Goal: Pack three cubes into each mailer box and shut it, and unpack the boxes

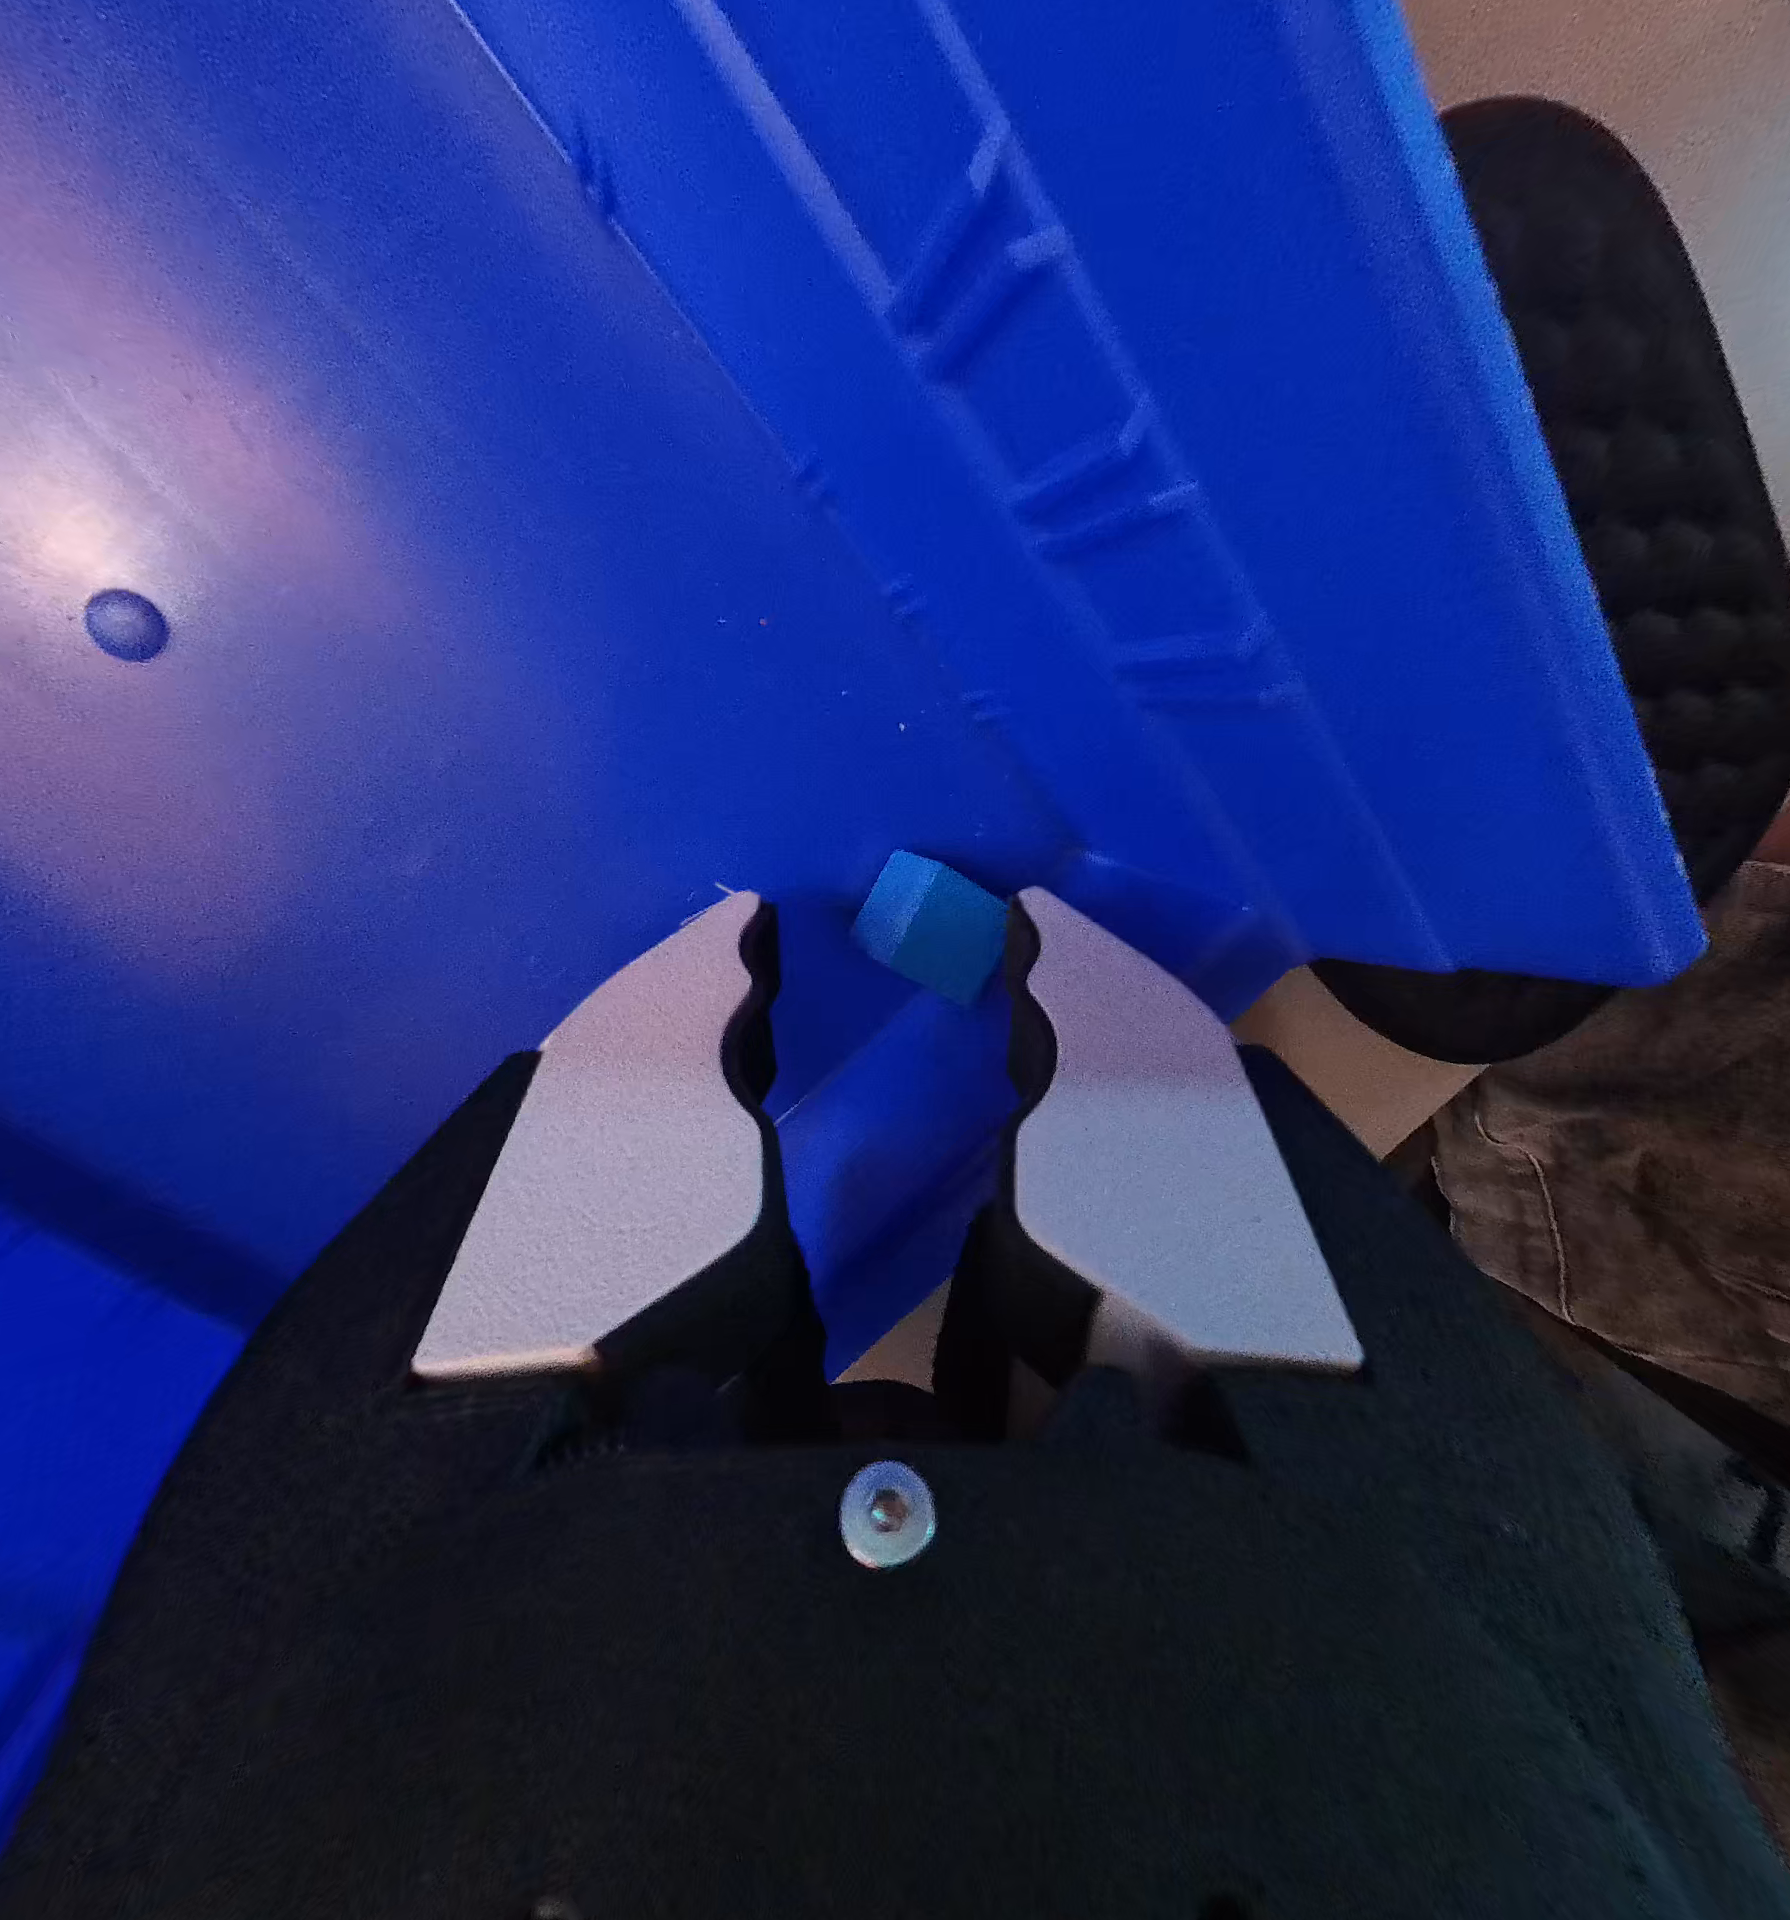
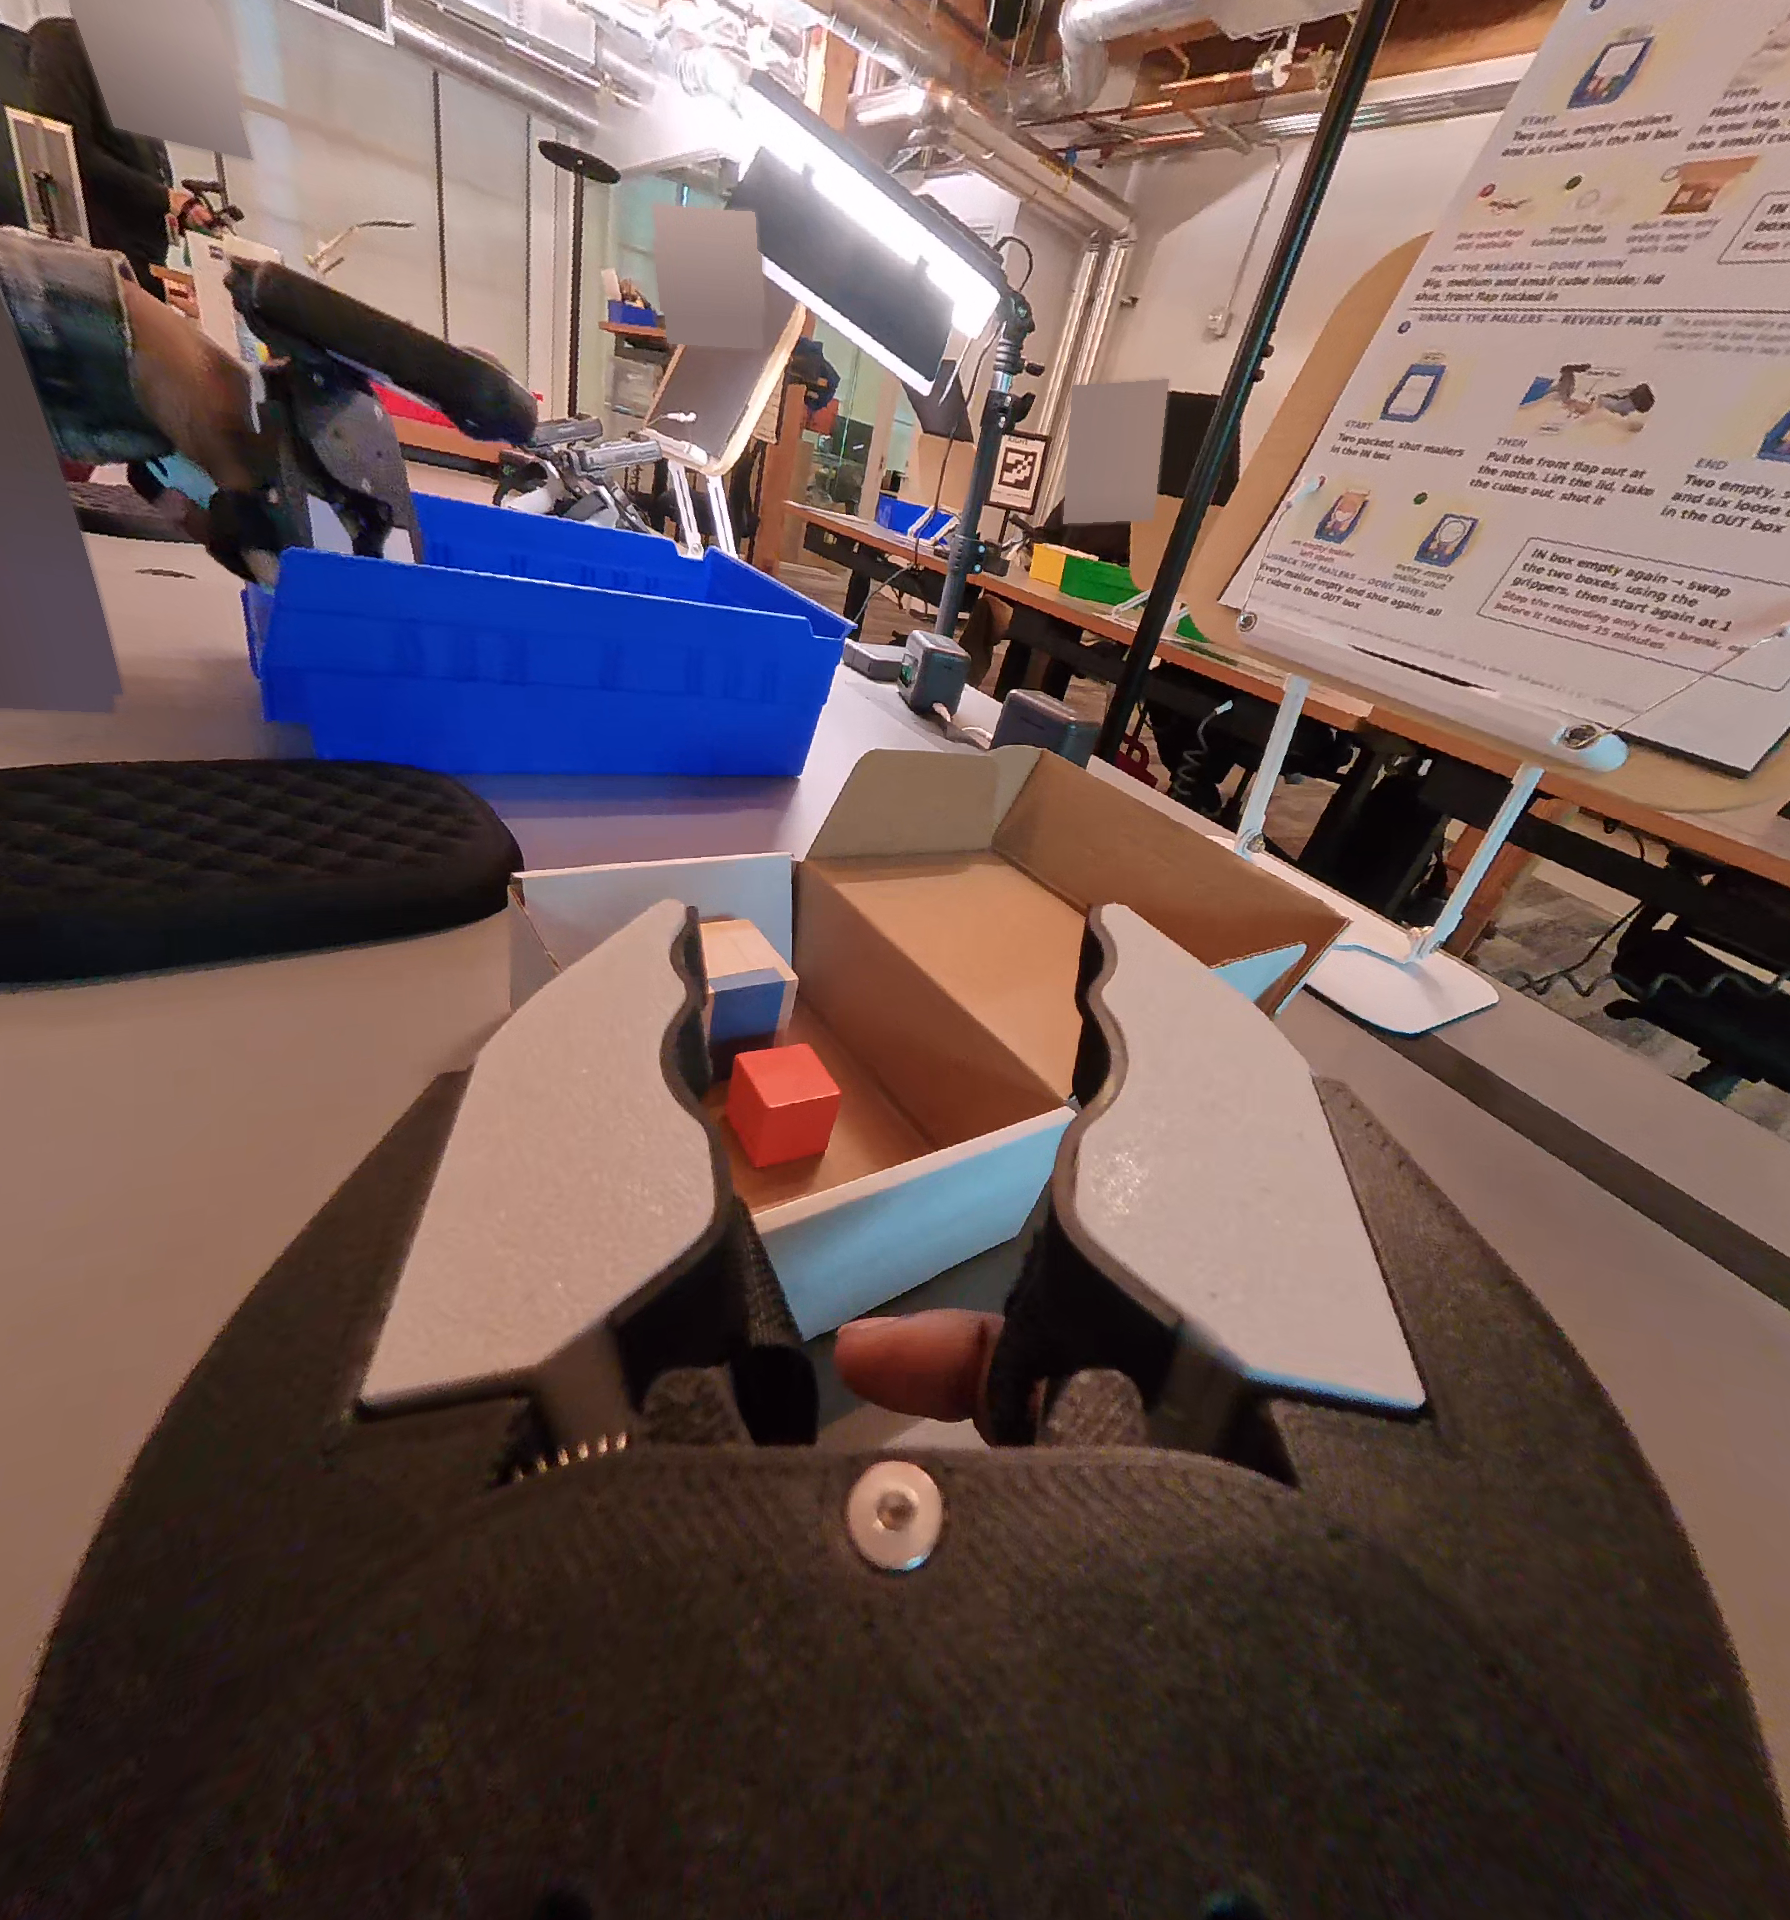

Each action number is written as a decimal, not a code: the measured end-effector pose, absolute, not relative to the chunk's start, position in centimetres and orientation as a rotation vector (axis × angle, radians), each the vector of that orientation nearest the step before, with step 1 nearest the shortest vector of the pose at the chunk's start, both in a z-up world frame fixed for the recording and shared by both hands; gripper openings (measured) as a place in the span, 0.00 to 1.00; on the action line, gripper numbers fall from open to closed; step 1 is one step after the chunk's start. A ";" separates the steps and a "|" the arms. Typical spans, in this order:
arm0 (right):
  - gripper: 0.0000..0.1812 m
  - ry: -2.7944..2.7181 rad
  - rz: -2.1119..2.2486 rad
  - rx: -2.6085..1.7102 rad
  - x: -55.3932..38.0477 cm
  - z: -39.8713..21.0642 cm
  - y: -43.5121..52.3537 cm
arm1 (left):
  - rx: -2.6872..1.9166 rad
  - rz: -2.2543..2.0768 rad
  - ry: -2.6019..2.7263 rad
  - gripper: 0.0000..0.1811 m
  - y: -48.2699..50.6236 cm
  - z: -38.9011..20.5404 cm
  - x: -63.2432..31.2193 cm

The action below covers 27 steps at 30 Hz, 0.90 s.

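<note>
In the left wrist view a small light-blue cube (image 1: 927,925) lies in the corner of the blue bin (image 1: 403,520). My left gripper (image 1: 886,914) is open, its tips on either side of the cube, with a gap on the left. In the right wrist view an open white mailer box (image 2: 912,1216) holds a red cube (image 2: 782,1101) and a blue-and-wood cube (image 2: 751,982). My right gripper (image 2: 891,935) is open and empty over the box's near end. The left gripper (image 2: 288,488) shows far off, reaching into the blue bin (image 2: 548,665).
A black quilted pad (image 2: 195,852) lies left of the box. A white instruction board on a stand (image 2: 1597,364) rises at the right by the table edge, with a black pole (image 2: 1234,416) beside it. A thumb (image 2: 912,1361) shows between my right fingers. Tip to tip, the grippers are about 40 centimetres apart.
</note>
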State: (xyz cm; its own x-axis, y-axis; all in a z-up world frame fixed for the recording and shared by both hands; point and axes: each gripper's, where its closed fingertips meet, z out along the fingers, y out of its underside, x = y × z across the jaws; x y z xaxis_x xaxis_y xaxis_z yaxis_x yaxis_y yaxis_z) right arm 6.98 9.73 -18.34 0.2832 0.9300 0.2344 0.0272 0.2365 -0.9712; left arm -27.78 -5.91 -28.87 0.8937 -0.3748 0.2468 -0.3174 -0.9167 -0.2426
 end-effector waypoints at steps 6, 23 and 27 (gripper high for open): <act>0.38 -1.100 0.805 -1.142 7.0 -18.3 9.8 | -2.885 -0.331 0.518 0.15 -5.4 -28.5 -29.1; 0.37 -1.111 0.781 -1.131 7.0 -18.3 9.7 | -2.897 -0.388 0.452 0.26 -6.2 -28.9 -28.3; 0.37 -1.109 0.769 -1.125 7.0 -18.2 9.7 | -2.882 -0.483 0.498 0.14 -6.4 -28.7 -27.4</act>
State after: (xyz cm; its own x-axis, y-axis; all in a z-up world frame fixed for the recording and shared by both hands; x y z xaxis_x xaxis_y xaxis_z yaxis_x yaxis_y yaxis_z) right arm 7.03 9.71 -18.22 0.3009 0.9091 0.2882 0.0493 0.2870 -0.9567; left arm -27.43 -6.41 -28.71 0.8912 -0.3530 0.2848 -0.2957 -0.9283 -0.2254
